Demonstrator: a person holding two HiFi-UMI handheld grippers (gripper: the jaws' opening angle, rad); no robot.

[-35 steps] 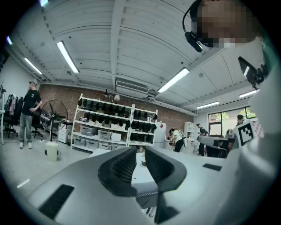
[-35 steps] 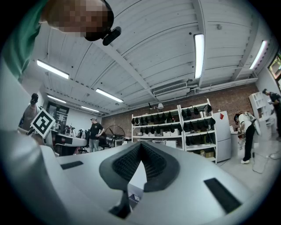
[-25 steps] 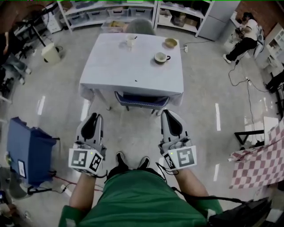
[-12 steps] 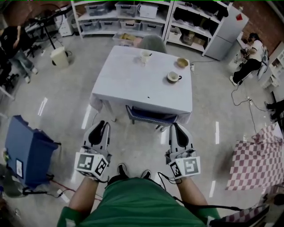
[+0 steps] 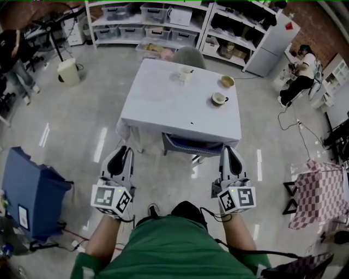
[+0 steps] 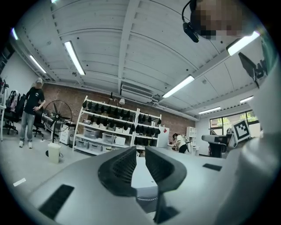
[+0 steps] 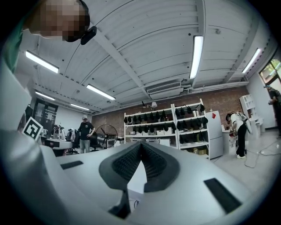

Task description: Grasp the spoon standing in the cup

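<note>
A white cup point(image 5: 186, 72) with a spoon standing in it sits near the far edge of the white table point(image 5: 163, 109), several steps ahead of me. In the head view both grippers hang low in front of my body, short of the table. My left gripper point(image 5: 123, 150) points forward; in the left gripper view point(image 6: 140, 150) its jaws stand a narrow gap apart with nothing between them. My right gripper point(image 5: 231, 150) also points at the table; in the right gripper view point(image 7: 141, 144) its pads meet, holding nothing.
A tan bowl point(image 5: 227, 82) and a cup on a saucer point(image 5: 219, 98) stand on the table's right side. A chair point(image 5: 192, 144) is tucked under the near edge. Shelves point(image 5: 163, 16) line the back wall. A blue box point(image 5: 30, 190) stands left; a person point(image 5: 299, 76) sits far right.
I have stepped closer to the table, which now lies a little lower and further right in the head view. Both grippers keep their pose in front of my body.
</note>
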